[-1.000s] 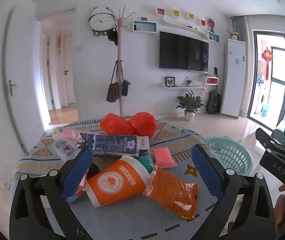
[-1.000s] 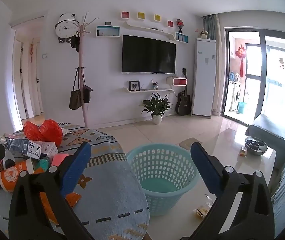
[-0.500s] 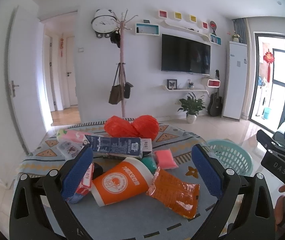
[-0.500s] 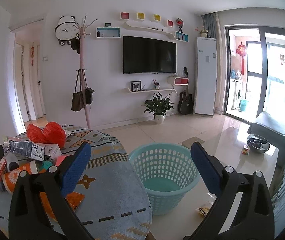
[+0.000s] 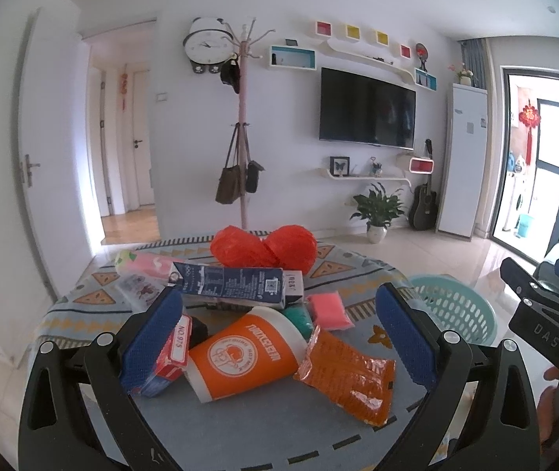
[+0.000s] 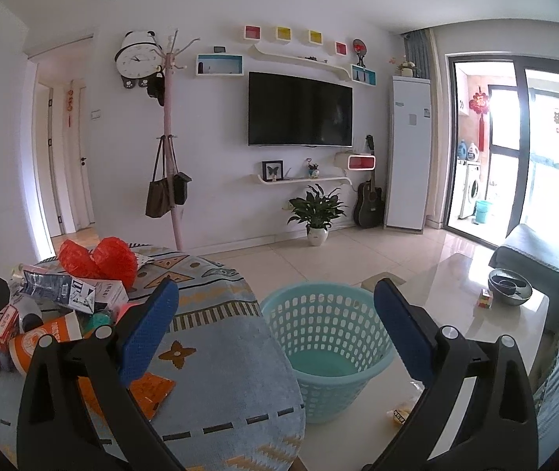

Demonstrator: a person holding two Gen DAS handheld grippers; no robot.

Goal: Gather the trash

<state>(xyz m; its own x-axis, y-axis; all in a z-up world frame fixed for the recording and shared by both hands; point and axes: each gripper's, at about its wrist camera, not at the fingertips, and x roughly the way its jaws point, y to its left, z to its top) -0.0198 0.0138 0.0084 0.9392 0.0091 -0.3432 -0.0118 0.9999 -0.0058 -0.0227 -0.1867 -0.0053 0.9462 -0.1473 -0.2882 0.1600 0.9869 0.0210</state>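
Both tools are hovering with nothing picked up, so by my read the collecting is only just getting going. The left gripper is hanging with its blue pads spread wide and empty, looking down over the trash heaped on the worktop: an orange paper cup is lying on its side right between the fingers, an orange snack packet is sitting just ahead and to its right, a dark blue carton is resting beyond the cup, and a crumpled red bag is sitting farther out. The right gripper is also gaping empty, and the turquoise basket is standing on the floor straight ahead of it, below the worktop's edge. The next move probably calls for the left gripper dropping onto the cup or packet, closing, then swinging right to the basket. A red-and-white box is half hiding behind the left pad, a pink packet and something teal are tucked behind the cup, and the small scraps on the floor beside the basket are too tiny to name.
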